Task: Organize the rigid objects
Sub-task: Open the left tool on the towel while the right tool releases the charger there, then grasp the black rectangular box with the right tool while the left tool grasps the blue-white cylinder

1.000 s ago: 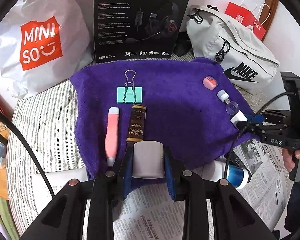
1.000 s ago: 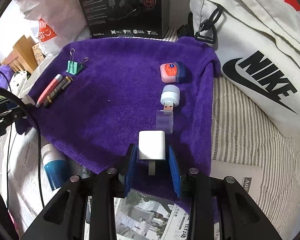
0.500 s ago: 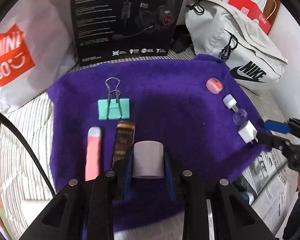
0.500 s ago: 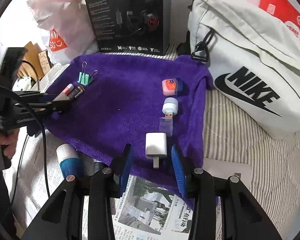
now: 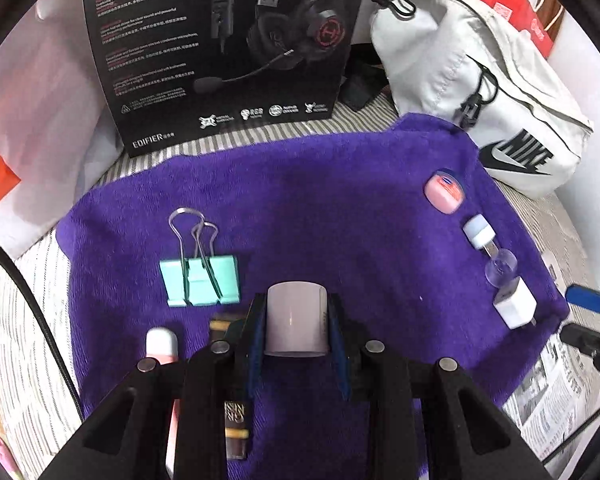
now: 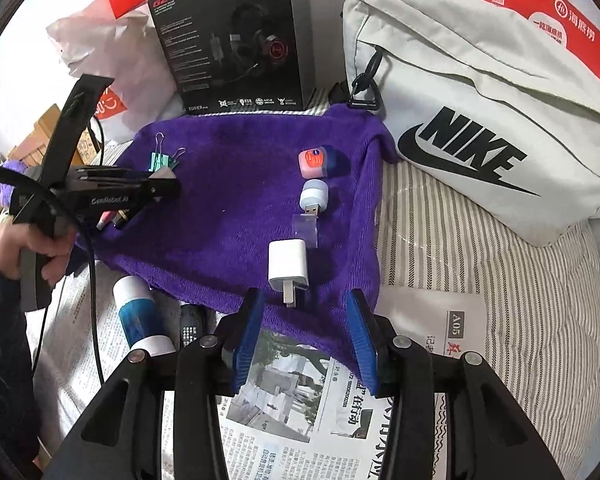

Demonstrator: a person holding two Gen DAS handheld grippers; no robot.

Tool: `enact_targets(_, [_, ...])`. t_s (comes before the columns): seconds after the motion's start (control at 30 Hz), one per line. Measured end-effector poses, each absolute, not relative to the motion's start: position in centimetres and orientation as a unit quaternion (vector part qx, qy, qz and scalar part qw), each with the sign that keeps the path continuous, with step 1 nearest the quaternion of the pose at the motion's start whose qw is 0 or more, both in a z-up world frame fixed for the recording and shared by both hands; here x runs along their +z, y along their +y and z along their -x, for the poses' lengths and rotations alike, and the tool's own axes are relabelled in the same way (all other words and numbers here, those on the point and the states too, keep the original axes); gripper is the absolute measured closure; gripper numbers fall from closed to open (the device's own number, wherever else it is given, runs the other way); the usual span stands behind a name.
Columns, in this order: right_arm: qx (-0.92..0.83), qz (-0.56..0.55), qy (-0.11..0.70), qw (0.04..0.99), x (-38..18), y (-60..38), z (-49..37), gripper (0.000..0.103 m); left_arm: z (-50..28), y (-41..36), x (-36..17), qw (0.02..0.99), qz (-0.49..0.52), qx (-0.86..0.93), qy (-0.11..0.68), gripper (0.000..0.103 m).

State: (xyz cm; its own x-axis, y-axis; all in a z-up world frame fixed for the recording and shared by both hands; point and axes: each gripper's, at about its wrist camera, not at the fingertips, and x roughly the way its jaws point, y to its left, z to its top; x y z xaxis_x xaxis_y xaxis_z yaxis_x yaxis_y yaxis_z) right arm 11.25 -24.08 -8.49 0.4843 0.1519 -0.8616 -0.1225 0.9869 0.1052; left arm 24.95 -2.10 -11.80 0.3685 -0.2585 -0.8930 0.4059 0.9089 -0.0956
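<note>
Striped bedding (image 6: pixel 480 256) carries a purple towel (image 5: pixel 320 208), with a black headset box (image 5: pixel 224 48) and a pale Nike bag (image 6: pixel 480 100) standing beyond it and newspaper (image 6: pixel 300 420) spread at the near edge.

Left gripper (image 5: pixel 296 326) — its blue-padded fingers (image 5: pixel 256 344) are clamped on a pale grey cylinder (image 5: pixel 295 324), held above the towel. Just ahead and to the left of those fingers lies a mint binder clip (image 5: pixel 198 276), wire handles pointing away. Beneath the gripper's left side lie a pink pen (image 5: pixel 162 346) and a dark tube with gold bands (image 5: pixel 236 416), side by side, both partly hidden by the black frame.

Right gripper (image 6: pixel 304 328) — jaws spread wide, holding nothing. Straight ahead of the gap, just past the fingertips, a white charger plug (image 6: pixel 288 262) rests on the towel near its front edge, prongs pointing back toward the gripper. Further ahead in the same line sit a clear cap (image 6: pixel 306 230), a small white USB lamp (image 6: pixel 313 198) and a pink-and-blue tin (image 6: pixel 318 162). Off to the left of this gripper, on the newspaper, lies a blue-and-white bottle (image 6: pixel 138 314) with a dark item beside it that is too hidden to identify.
</note>
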Motion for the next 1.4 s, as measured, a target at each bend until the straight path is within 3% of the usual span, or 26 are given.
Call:
enact_targets(0.3, [0.078, -0.031, 0.504, 0.86, -8.6, -24.0, -10.8, 0.058, -24.7, -2.8, -12.1, 0.828, -0.103, -0.194, 0.516, 0.075])
enact_targets(0.43, [0.078, -0.03, 0.509, 0.857, -8.4, -24.0, -10.4, 0.058, -24.3, -3.0, -12.0, 0.822, -0.106, -0.202, 0.522, 0.062])
enact_targets(0.57, [0.079, -0.026, 0.502, 0.861, -7.8, -23.8, -9.7, 0.058, -23.2, -3.2, -12.0, 0.821, -0.116, -0.2, 0.522, 0.057])
enact_targets(1.17, [0.146, 0.043, 0.502, 0.851, -10.2, -18.1, -6.8, 0.058, -15.9, 0.6, -7.0, 0.845, -0.077, -0.185, 0.495, 0.057])
enact_targets(1.4, [0.16, 0.073, 0.511, 0.841, -12.2, -16.1, -7.2, 0.067, -13.9, 3.0, -6.6, 0.852, -0.066, -0.166, 0.492, 0.057])
